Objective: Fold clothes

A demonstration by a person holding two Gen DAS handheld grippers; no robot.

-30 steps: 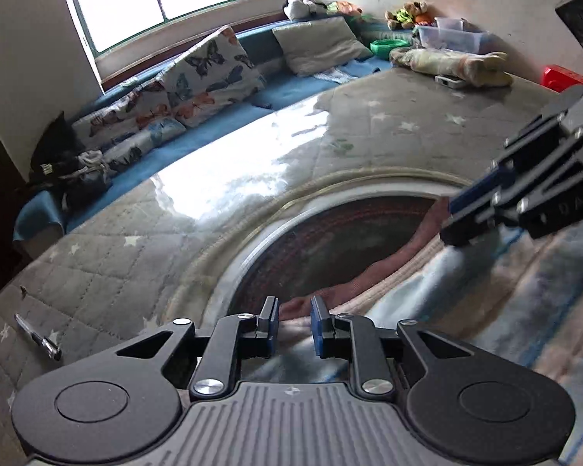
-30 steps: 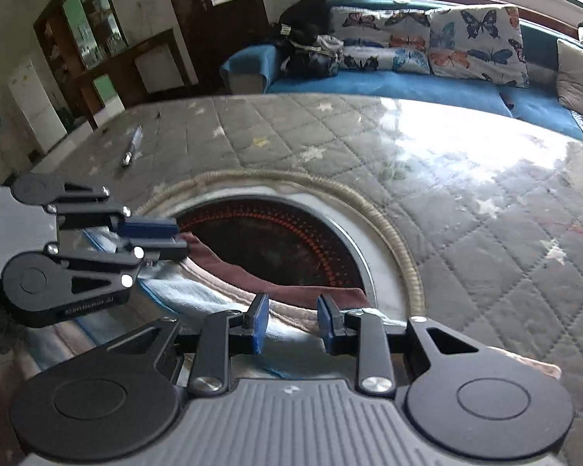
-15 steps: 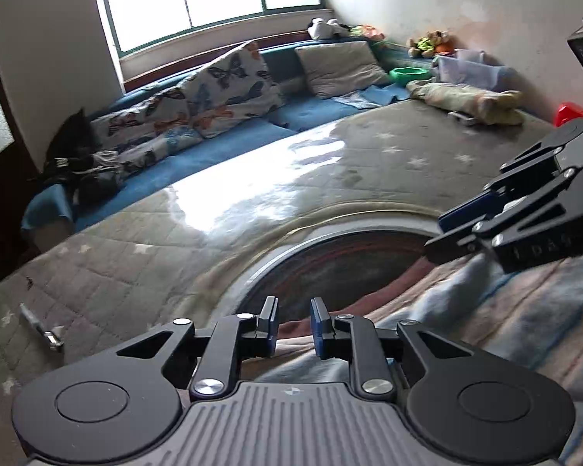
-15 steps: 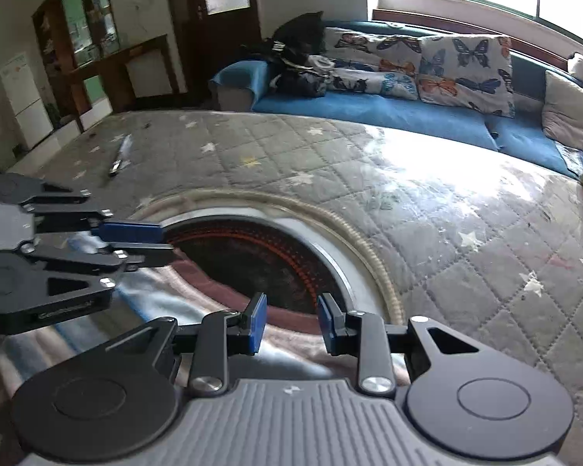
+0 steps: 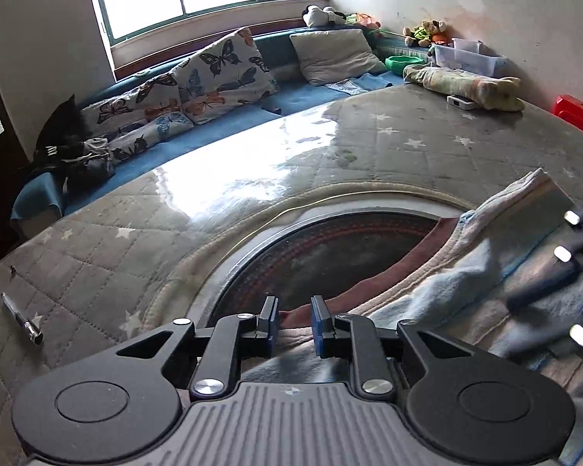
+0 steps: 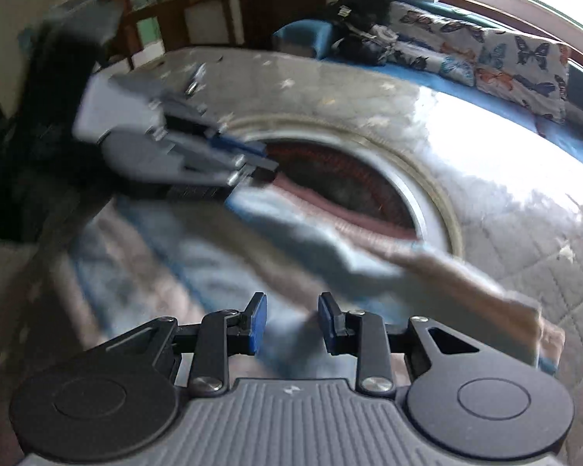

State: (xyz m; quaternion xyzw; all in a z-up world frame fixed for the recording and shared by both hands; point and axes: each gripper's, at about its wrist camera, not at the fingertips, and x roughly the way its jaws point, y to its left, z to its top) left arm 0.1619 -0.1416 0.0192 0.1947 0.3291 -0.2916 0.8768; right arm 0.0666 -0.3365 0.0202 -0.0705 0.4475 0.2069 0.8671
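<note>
- The striped pink-and-blue garment lies over the near side of a quilted, star-patterned surface, partly covering the dark round inset.
- Left claw: narrow gap, cloth bunched between the blue pads; a real clamp cannot be told.
- Right claw: likewise over blurred cloth, grip unclear.
- A pen lies far left.

No text, label, brand or number in either view is sharp enough to read.
</note>
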